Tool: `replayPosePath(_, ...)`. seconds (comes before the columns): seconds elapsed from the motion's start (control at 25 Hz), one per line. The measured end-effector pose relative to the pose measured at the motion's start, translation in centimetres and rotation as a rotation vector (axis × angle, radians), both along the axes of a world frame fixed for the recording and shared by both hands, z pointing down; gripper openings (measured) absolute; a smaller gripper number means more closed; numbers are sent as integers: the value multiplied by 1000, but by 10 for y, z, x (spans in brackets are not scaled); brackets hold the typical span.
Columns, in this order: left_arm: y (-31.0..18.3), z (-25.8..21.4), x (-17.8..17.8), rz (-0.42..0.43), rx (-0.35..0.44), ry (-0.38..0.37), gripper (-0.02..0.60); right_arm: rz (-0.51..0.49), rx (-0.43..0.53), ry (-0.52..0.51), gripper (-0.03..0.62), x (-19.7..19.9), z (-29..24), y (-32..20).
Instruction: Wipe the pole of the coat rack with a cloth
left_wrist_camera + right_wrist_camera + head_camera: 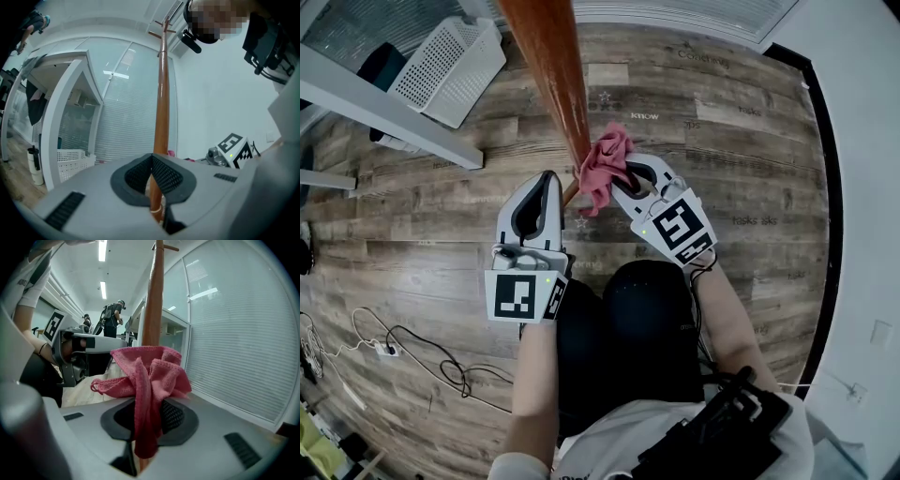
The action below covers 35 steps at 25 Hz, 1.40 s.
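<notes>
Left gripper (549,180) sits nearest, jaws closed tip to tip with nothing held, just beside the coat rack pole (548,66), which shows directly behind its pads. Right gripper (623,178) is clamped on a pink cloth (605,164), bunched above the jaws and pressed against the pole low on its shaft. White basket (450,61) stands well apart on the wood-plank floor (722,141)

I see the pole (548,66): glossy reddish-brown wood, slanting from top centre down to mid-frame. The cloth (605,169): pink, crumpled, bunched against the pole's right side near frame centre.
</notes>
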State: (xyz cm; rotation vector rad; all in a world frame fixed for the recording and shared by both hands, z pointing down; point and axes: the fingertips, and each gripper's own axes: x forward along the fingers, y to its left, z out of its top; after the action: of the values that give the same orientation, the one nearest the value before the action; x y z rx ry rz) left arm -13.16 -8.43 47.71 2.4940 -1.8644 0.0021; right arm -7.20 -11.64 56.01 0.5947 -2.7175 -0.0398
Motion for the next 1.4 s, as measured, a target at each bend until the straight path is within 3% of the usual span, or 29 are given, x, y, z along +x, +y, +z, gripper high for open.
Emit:
replayPosePath(0.76, -2, 2, 1, 6, -5, -14, 14, 9, -71, 85, 97, -3, 46, -1)
replayPosePath(1.4, -1, 1, 4, 8, -4, -14, 14, 8, -106, 90, 97, -3, 66, -2)
